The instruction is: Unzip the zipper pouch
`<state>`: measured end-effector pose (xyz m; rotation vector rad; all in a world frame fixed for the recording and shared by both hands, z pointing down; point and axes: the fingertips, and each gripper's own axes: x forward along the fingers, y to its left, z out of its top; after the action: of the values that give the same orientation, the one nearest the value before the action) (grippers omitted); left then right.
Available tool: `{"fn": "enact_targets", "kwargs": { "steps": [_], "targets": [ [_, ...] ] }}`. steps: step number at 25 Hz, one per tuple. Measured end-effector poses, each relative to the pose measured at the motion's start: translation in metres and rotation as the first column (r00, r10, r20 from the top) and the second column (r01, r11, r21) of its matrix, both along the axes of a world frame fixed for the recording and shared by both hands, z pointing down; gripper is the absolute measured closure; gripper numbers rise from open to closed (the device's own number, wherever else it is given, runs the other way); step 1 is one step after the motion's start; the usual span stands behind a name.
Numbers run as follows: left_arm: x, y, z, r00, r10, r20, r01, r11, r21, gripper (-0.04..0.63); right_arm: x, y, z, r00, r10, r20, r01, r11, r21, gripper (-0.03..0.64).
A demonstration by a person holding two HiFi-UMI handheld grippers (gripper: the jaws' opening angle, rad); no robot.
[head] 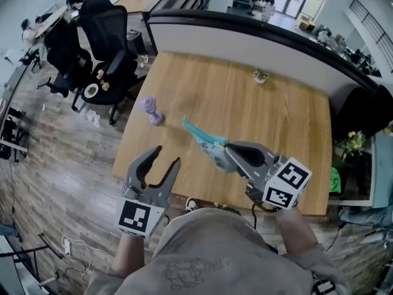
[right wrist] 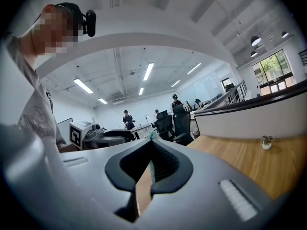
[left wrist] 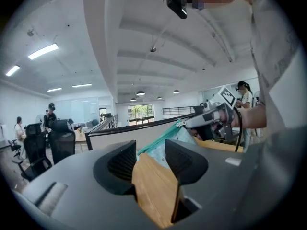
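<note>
A teal zipper pouch (head: 206, 141) hangs in the air over the wooden table (head: 276, 121), stretched out to the upper left. My right gripper (head: 228, 149) is shut on its near end. In the right gripper view the jaws of the right gripper (right wrist: 151, 150) are pressed together on a thin teal edge of the pouch (right wrist: 151, 135). My left gripper (head: 167, 155) stands open with nothing in it by the table's front left edge, apart from the pouch. In the left gripper view, past the open left gripper (left wrist: 150, 152), I see the pouch (left wrist: 160, 140) and the right gripper (left wrist: 211, 116).
A small purple object (head: 151, 110) lies on the table's left part. A tiny potted plant (head: 260, 75) stands near the far edge, before a curved partition (head: 245, 42). Black office chairs (head: 104, 48) stand on the floor at the left.
</note>
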<state>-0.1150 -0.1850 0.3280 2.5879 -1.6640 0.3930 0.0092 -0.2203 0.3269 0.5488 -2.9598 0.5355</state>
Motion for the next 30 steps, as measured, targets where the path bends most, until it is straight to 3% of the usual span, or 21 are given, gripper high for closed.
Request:
{"fn": "enact_targets", "kwargs": {
  "steps": [3,6,10,13,16,21,25,30],
  "targets": [
    [0.029,-0.004,-0.011,0.99,0.111,0.085,-0.117,0.991,0.059,0.408,0.0,0.003,-0.001,1.0,-0.011,-0.005,0.011,1.0,0.003,0.607],
    [0.059,-0.011,-0.028,0.957,0.209,0.203,-0.243,0.956,0.164,0.408,0.0,0.006,-0.003,1.0,-0.023,-0.011,0.023,1.0,0.008,0.607],
    [0.091,-0.011,-0.021,0.859,0.336,0.385,-0.419,0.895,0.154,0.408,-0.001,0.011,-0.006,0.999,-0.04,-0.021,0.04,0.999,0.012,0.607],
    [0.104,-0.011,-0.014,0.806,0.378,0.456,-0.483,0.865,0.136,0.441,-0.001,0.014,-0.006,0.998,-0.051,-0.029,0.052,0.999,0.01,0.607],
    [0.113,-0.01,-0.012,0.78,0.397,0.483,-0.513,0.849,0.13,0.48,0.002,0.017,-0.007,0.997,-0.062,-0.038,0.062,0.998,0.008,0.607],
    [0.121,-0.007,-0.006,0.762,0.42,0.493,-0.538,0.834,0.122,0.525,0.005,0.022,-0.005,0.996,-0.072,-0.044,0.072,0.997,0.001,0.607],
    [0.124,-0.004,-0.004,0.76,0.449,0.471,-0.555,0.825,0.11,0.538,0.009,0.024,-0.003,0.996,-0.083,-0.037,0.082,0.996,-0.014,0.607],
    [0.126,0.001,-0.004,0.77,0.51,0.384,-0.58,0.81,0.085,0.542,0.013,0.029,-0.001,0.993,-0.121,-0.009,0.12,0.992,-0.039,0.607]
  ]
}}
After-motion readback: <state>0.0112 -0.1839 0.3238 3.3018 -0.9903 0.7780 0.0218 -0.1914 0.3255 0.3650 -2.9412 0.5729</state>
